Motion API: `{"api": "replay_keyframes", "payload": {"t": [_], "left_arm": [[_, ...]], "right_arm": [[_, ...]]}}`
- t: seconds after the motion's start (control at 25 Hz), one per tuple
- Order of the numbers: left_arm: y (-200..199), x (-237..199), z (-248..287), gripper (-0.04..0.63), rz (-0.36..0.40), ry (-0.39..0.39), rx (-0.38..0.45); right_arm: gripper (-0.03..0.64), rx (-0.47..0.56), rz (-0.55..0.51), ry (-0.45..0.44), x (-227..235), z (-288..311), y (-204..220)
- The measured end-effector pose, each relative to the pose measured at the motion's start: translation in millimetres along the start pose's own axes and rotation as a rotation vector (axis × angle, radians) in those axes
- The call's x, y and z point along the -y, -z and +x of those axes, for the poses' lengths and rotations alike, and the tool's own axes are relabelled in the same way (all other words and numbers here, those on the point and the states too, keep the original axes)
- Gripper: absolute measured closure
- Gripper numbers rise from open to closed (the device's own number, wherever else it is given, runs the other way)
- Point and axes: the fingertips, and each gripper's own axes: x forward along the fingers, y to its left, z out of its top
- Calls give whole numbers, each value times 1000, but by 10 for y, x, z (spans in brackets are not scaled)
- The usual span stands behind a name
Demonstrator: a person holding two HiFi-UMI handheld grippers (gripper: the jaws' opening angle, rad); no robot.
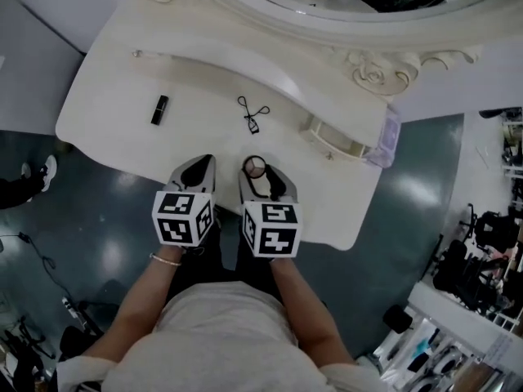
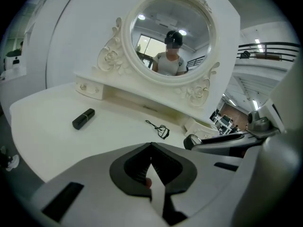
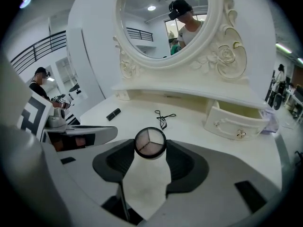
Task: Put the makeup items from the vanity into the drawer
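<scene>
Round compact (image 3: 150, 142) is clamped in the right gripper (image 1: 263, 178) at lower centre; left gripper (image 2: 151, 148) is closed on nothing; lipstick (image 1: 159, 109) lies upper left.

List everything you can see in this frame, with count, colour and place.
vanity: 1, white, fills the middle of the head view
mirror: 1, round with a white carved frame, at the vanity's back
drawer: 1, white, pulled open, at the vanity's right
lipstick: 1, black, lying on the vanity's left part
eyelash curler: 1, black, lying mid-vanity
compact: 1, round with a black rim and pinkish pans, between the right gripper's jaws
lilac item: 1, at the vanity's right edge, kind unclear
bystander: 1, standing left of the vanity
left gripper: 1, grey, jaws together, over the vanity's front edge
right gripper: 1, grey, clamped on the compact
</scene>
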Motion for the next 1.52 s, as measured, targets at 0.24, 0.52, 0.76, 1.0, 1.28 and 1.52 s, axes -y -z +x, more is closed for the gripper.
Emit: {"api": "replay_keyframes", "payload": {"t": [0.24, 0.52, 0.76, 1.0, 1.28, 1.52], "left_arm": [[-208, 349, 78, 592, 82, 64, 12], [-369, 743, 183, 592, 151, 125, 20], [-482, 1072, 269, 592, 201, 174, 22], [-594, 1324, 366, 592, 229, 212, 27], [-608, 1480, 480, 592, 243, 224, 13], [-567, 1520, 612, 594, 245, 226, -13]], "right_arm": [[399, 69, 44, 40, 208, -190, -207], [399, 131, 92, 89, 516, -410, -347], [399, 175, 134, 135, 807, -612, -445], [399, 194, 163, 164, 1051, -728, -489], [399, 181, 183, 184, 1304, -769, -491], [399, 135, 195, 178, 1464, -664, -484]]}}
